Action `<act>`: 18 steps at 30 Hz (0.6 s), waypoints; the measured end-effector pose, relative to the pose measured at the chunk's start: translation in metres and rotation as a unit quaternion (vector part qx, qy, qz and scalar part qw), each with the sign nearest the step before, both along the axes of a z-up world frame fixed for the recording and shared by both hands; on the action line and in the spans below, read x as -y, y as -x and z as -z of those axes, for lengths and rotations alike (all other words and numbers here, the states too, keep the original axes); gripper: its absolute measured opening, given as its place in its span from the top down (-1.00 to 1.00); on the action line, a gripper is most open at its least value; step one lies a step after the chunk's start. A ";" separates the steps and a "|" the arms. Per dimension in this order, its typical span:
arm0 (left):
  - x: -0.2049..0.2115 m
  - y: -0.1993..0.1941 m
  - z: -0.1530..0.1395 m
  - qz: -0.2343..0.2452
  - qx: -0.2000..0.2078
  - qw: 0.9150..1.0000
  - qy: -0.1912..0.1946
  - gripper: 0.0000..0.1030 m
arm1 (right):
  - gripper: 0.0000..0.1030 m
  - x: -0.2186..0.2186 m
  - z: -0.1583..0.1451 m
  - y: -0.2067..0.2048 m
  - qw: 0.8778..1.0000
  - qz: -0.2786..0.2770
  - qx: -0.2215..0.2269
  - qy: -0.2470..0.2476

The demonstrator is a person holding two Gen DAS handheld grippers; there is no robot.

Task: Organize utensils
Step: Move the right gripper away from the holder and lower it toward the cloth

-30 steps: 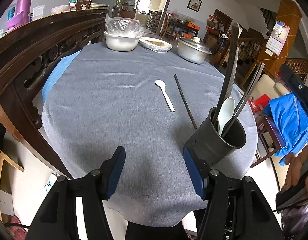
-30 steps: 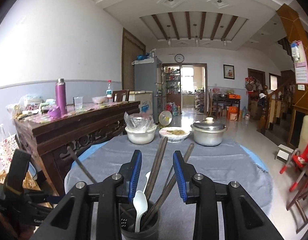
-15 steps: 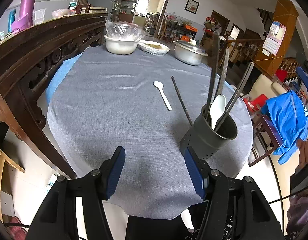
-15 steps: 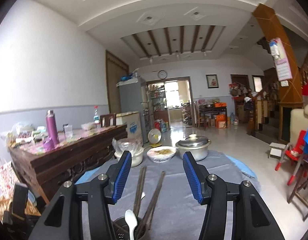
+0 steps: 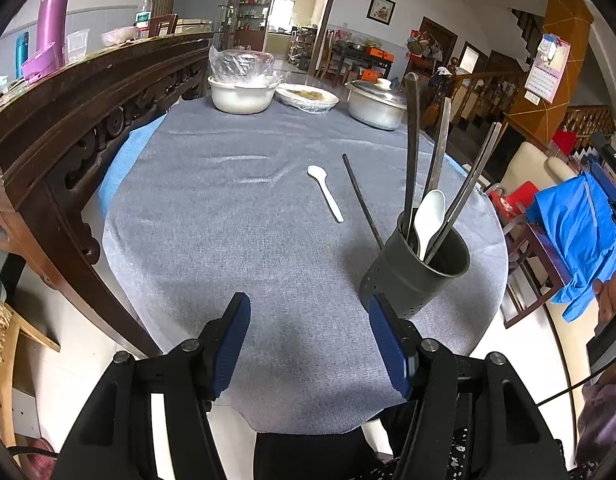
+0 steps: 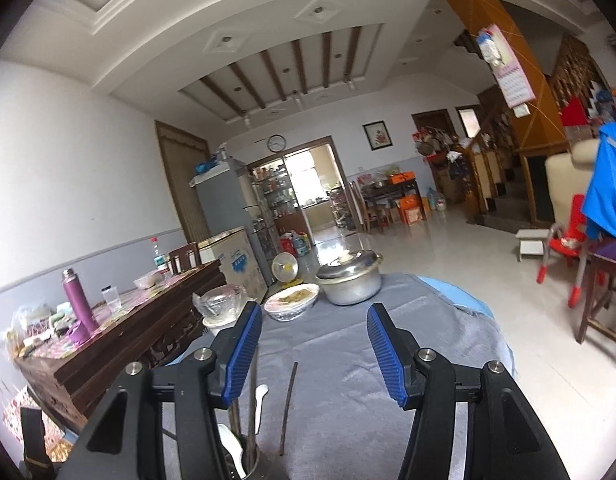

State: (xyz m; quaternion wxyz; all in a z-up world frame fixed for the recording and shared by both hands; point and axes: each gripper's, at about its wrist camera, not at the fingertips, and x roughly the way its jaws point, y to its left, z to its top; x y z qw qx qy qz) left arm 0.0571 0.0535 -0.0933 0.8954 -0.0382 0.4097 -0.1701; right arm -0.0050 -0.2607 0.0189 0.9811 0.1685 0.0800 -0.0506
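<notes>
Left wrist view
Table: round, under a grey cloth (image 5: 212, 240), seen from above and tilted down.
Left gripper (image 5: 308, 344): jaws standing wide, nothing between the blue pads, hovering over bare cloth at the near edge.
Utensil holder (image 5: 418, 270): dark perforated cup, upright, just beyond the right-hand pad; already holding a white spoon (image 5: 428, 216) and several long dark chopsticks (image 5: 411, 144) leaning out of it.
Loose spoon (image 5: 326, 192): white, flat on the cloth, mid-table, bowl end pointing away.
Loose chopstick (image 5: 362, 200): dark, flat beside that spoon, near end close to the holder.
Far edge: covered bowl (image 5: 242, 94), wrapped plate (image 5: 307, 97), lidded metal pot (image 5: 378, 102), all well apart from the utensils.

Right wrist view
Right gripper (image 6: 314, 348): jaws parted wide, empty, aimed almost level over the table.
Holder: at the bottom edge below the left-hand pad, mostly cut off.
Loose chopstick: on the cloth between the pads, low in the picture.

Step in hand
Likely next: picking up one loose utensil.
Doing it well: approaching low with jaws across the shaft, pinching near the middle, lifting clear, tipping upright, lowering without knocking the leaning chopsticks or tipping the holder.
</notes>
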 end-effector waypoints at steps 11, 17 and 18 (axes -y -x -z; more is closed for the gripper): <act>0.004 0.002 -0.008 0.005 0.004 1.000 -0.008 -0.21 | -0.14 0.017 0.001 -0.005 1.000 0.002 -0.013 -0.020; 0.002 0.006 -0.014 -0.004 0.005 1.000 -0.015 -0.21 | -0.14 0.018 0.002 -0.012 0.999 -0.006 -0.023 -0.022; 0.002 0.007 -0.015 -0.004 0.005 1.000 -0.017 -0.21 | -0.14 0.018 0.002 -0.013 0.999 -0.005 -0.024 -0.023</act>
